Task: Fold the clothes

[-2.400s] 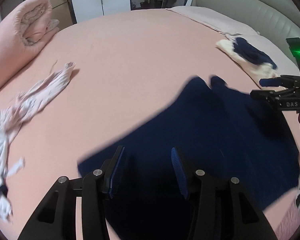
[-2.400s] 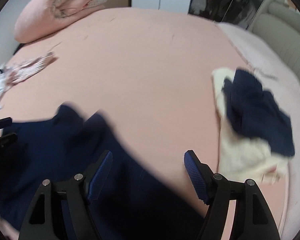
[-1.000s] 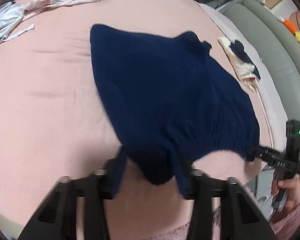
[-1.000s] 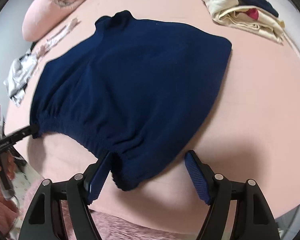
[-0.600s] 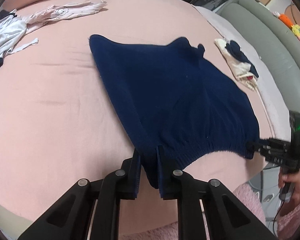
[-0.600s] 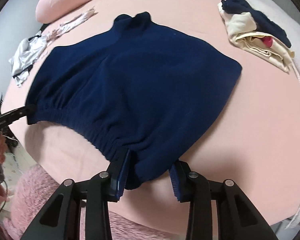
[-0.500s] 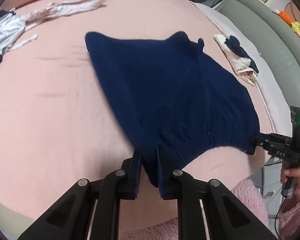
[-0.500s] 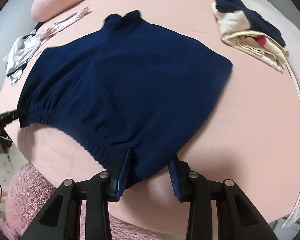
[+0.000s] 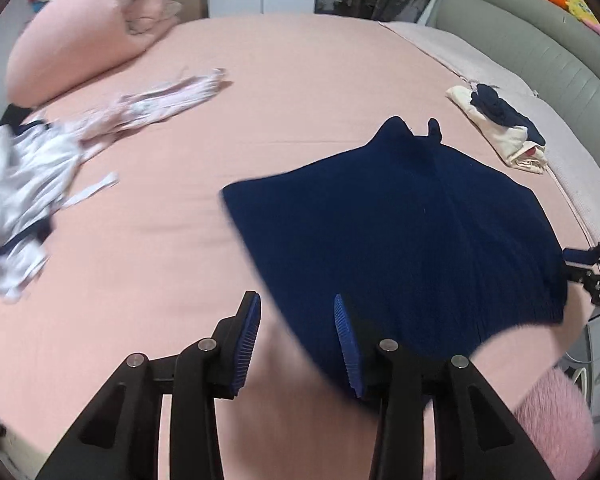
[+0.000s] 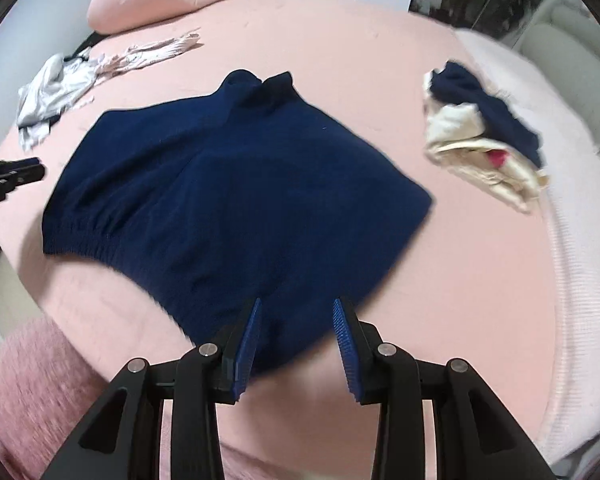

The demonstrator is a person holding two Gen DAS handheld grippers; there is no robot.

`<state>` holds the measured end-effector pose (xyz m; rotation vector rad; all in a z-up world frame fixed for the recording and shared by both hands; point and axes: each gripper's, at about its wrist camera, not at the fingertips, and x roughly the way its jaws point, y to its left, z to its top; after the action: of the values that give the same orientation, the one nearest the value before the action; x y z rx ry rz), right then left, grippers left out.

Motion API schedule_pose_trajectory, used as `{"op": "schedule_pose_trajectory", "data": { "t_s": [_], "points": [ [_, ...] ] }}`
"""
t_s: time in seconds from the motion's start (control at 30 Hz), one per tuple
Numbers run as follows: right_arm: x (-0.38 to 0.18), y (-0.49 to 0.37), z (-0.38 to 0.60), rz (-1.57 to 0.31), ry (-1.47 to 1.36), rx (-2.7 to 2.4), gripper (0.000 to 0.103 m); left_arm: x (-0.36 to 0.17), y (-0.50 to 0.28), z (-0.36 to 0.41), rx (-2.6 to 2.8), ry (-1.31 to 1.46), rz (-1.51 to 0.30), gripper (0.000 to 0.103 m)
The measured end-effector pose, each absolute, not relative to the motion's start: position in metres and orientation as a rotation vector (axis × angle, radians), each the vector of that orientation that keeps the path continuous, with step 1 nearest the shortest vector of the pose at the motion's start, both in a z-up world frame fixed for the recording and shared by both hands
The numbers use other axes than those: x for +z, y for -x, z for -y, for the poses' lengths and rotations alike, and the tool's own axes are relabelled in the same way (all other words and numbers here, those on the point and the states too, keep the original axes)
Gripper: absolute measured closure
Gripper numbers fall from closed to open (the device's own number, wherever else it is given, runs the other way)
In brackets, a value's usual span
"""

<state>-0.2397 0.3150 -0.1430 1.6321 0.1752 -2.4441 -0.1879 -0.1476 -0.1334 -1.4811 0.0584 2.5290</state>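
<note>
A navy knit sweater (image 9: 400,232) (image 10: 228,184) lies spread flat on the pink bed sheet (image 9: 300,80), collar at the far side, hem towards me. My left gripper (image 9: 296,308) is opening; only pink sheet shows between its pads, and the hem corner lies just right of its right finger. From the right wrist view the left gripper (image 10: 24,174) sits clear of the sweater's left corner. My right gripper (image 10: 296,312) has the other hem corner filling the gap between its blue pads. The right gripper (image 9: 580,264) shows at that corner in the left wrist view.
A folded cream and navy pile (image 9: 500,132) (image 10: 484,148) lies right of the sweater. Loose pale garments (image 9: 28,184) (image 10: 60,88) lie at the left. A rolled pink duvet (image 9: 92,28) sits at the back left, a grey headboard (image 9: 540,40) at the right. A fluffy pink sleeve (image 10: 32,380) is near.
The left gripper has let go of the hem corner, opened and lifted away. The right gripper stays on its corner. Both views have tipped up towards the far side of the bed.
</note>
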Motion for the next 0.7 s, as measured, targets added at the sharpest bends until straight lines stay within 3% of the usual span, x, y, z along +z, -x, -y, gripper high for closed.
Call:
{"op": "schedule_pose_trajectory", "data": {
  "t_s": [0.13, 0.27, 0.4, 0.53, 0.67, 0.7],
  "points": [
    [-0.148, 0.27, -0.279, -0.061, -1.582, -2.401, 0.066, -0.156, 0.219, 0.121, 2.446, 1.484, -0.084, 0.068],
    [-0.155, 0.308, -0.208, -0.177, -1.472, -2.296, 0.066, -0.183, 0.231, 0.109, 2.422, 1.539, -0.171, 0.068],
    [-0.191, 0.341, -0.177, -0.31, -1.571, -2.154, 0.066, -0.184, 0.238, 0.129, 2.548, 1.556, -0.33, 0.065],
    [-0.189, 0.343, -0.194, -0.34, -1.587, -2.093, 0.066, -0.176, 0.251, 0.176, 2.609, 1.64, -0.155, 0.066],
    [-0.173, 0.354, -0.192, -0.307, -1.519, -2.128, 0.065, -0.158, 0.244, 0.14, 2.46, 1.468, -0.058, 0.067],
    [-0.174, 0.358, -0.187, -0.316, -1.51, -2.124, 0.057, -0.158, 0.24, 0.126, 2.396, 1.444, -0.027, 0.067]
  ]
}}
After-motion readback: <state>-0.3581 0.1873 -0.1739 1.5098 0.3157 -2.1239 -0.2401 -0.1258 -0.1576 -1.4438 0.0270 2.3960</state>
